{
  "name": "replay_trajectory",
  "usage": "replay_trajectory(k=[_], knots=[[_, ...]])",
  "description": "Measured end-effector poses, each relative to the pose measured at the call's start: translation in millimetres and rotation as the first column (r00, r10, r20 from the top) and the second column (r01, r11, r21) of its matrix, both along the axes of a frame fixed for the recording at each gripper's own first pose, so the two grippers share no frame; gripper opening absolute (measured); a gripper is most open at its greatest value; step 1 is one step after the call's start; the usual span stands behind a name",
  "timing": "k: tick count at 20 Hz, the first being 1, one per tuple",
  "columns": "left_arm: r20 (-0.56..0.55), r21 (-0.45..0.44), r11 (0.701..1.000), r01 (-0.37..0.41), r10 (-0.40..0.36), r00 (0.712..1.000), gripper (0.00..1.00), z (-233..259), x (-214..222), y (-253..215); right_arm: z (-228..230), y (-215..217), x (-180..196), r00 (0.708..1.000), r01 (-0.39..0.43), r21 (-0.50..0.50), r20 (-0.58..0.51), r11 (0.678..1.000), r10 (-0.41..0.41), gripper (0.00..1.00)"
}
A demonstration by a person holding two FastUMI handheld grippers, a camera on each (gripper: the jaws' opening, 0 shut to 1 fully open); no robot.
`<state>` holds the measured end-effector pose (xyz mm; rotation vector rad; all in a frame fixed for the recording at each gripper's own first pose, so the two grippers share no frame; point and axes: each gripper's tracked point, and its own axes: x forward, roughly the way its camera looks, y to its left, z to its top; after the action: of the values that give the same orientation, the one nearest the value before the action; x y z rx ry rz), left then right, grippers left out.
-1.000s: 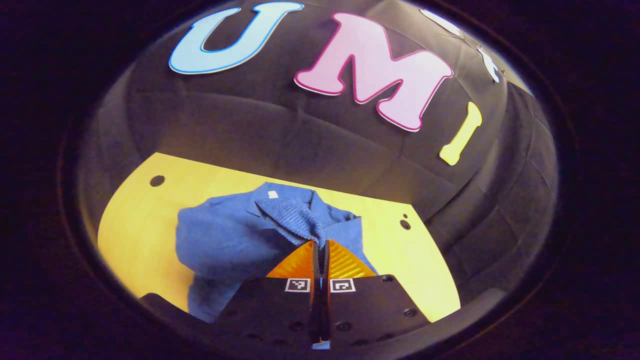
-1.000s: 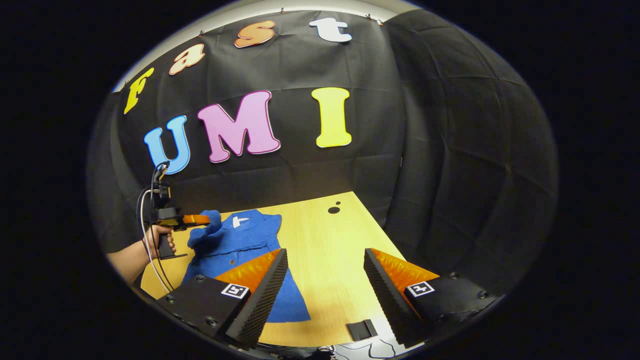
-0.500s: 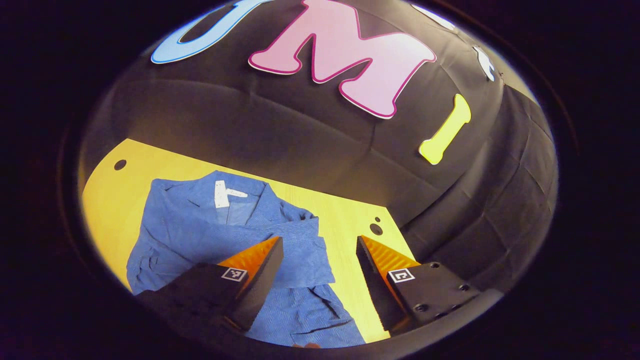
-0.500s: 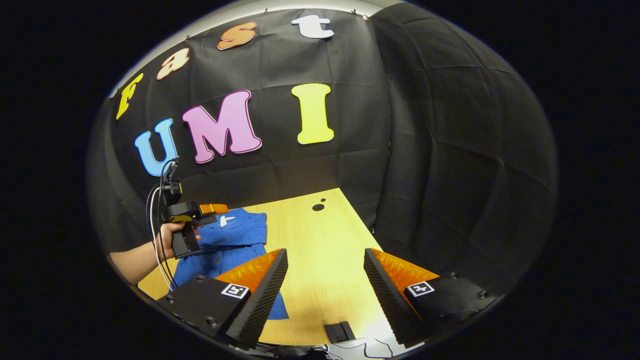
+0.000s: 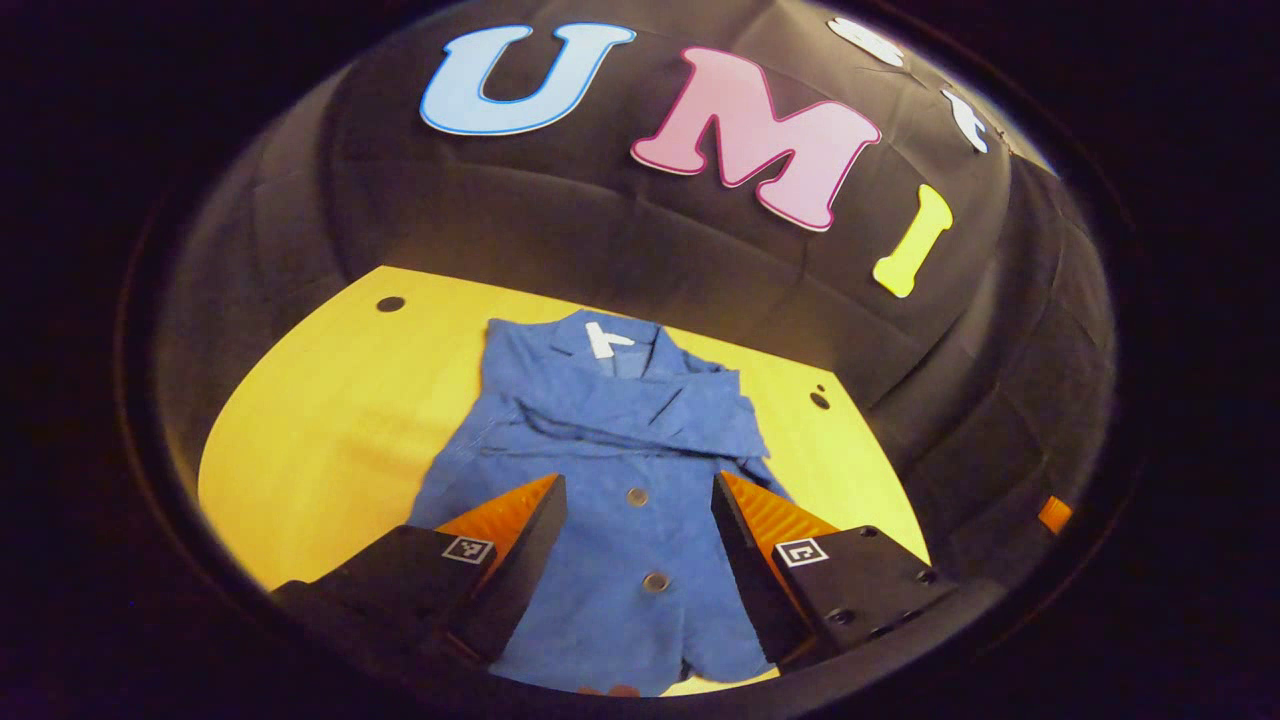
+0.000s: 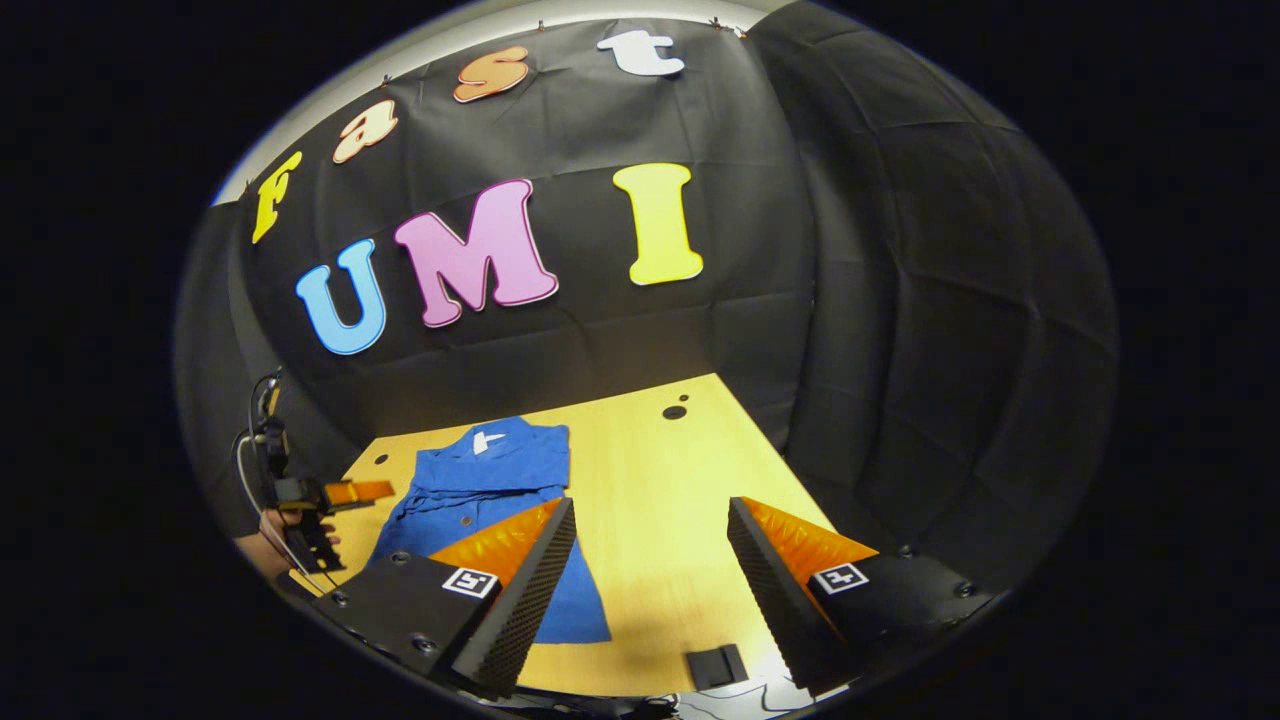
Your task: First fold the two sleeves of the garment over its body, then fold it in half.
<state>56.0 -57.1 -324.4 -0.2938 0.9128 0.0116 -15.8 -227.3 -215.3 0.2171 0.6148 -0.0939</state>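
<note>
Blue garment [image 5: 610, 470] lies flat on yellow counter [image 5: 330, 400], collar toward booth wall, both sleeves [image 5: 640, 415] folded across chest, buttons visible down front. Left tongs [image 5: 638, 505] spread wide, empty, hovering above garment's lower half. Right tongs [image 6: 650, 530] spread wide, empty, over bare counter just right of garment. Small black object [image 6: 716, 665] near counter's front edge.

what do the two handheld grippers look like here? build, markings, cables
Both grippers, left and right, have two wedge-shaped fingers with ridged inner faces, mounted on black blocks with visible screws; each block carries a small square black-and-white marker. In the right gripper view the left unit has a dark pistol-style handle, held in a hand, with cables looping up behind it.
</note>
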Motion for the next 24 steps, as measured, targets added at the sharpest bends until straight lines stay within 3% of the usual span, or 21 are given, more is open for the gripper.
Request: replay_trajectory(k=[4,7,9,16,17,20,21,22,23,24], knots=[[-0.141,0.097,0.994,-0.04,0.054,0.989,0.85,-21.0,-101.7,54.0,-44.6,38.1,4.7,0.994,-0.08,0.007,-0.079,0.997,0.08,0.98],[-0.236,0.146,0.984,-0.1,0.133,0.963,0.85,-44.7,-147.5,89.4,-101.0,59.8,1.8,0.973,-0.13,-0.008,-0.193,0.992,0.126,0.98],[-0.298,0.18,0.979,-0.097,0.148,0.943,0.85,-62.9,-164.8,105.1,-141.4,71.5,-7.2,0.947,-0.156,-0.007,-0.287,0.988,0.148,0.98],[-0.422,0.203,0.979,0.011,0.077,0.903,0.84,-103.1,-173.4,119.5,-247.0,99.5,-35.9,0.843,-0.201,-0.053,-0.519,0.978,0.145,1.0],[-0.403,0.209,0.978,0.01,0.077,0.912,0.84,-98.7,-166.3,119.7,-252.0,99.8,-38.1,0.832,-0.213,-0.067,-0.536,0.975,0.145,1.0],[-0.412,0.191,0.981,0.022,0.059,0.909,0.8,-102.0,-164.6,114.5,-265.8,105.4,-48.5,0.806,-0.233,-0.062,-0.57,0.971,0.157,0.99],[-0.414,0.192,0.981,0.035,0.048,0.909,0.72,-103.8,-162.2,112.9,-268.7,110.2,-53.4,0.788,-0.225,-0.044,-0.596,0.973,0.155,0.99],[-0.417,0.178,0.983,0.046,0.033,0.908,0.77,-104.9,-161.5,110.5,-269.7,113.0,-40.4,0.823,-0.201,-0.051,-0.551,0.978,0.14,0.99],[-0.414,0.181,0.982,0.056,0.024,0.91,0.61,-105.0,-162.0,111.1,-274.3,113.9,-44.7,0.795,-0.214,-0.044,-0.589,0.976,0.148,0.98],[-0.406,0.184,0.981,0.065,0.016,0.914,0.58,-105.2,-160.9,110.7,-269.5,110.6,-50.8,0.787,-0.23,-0.048,-0.597,0.972,0.157,0.98]])
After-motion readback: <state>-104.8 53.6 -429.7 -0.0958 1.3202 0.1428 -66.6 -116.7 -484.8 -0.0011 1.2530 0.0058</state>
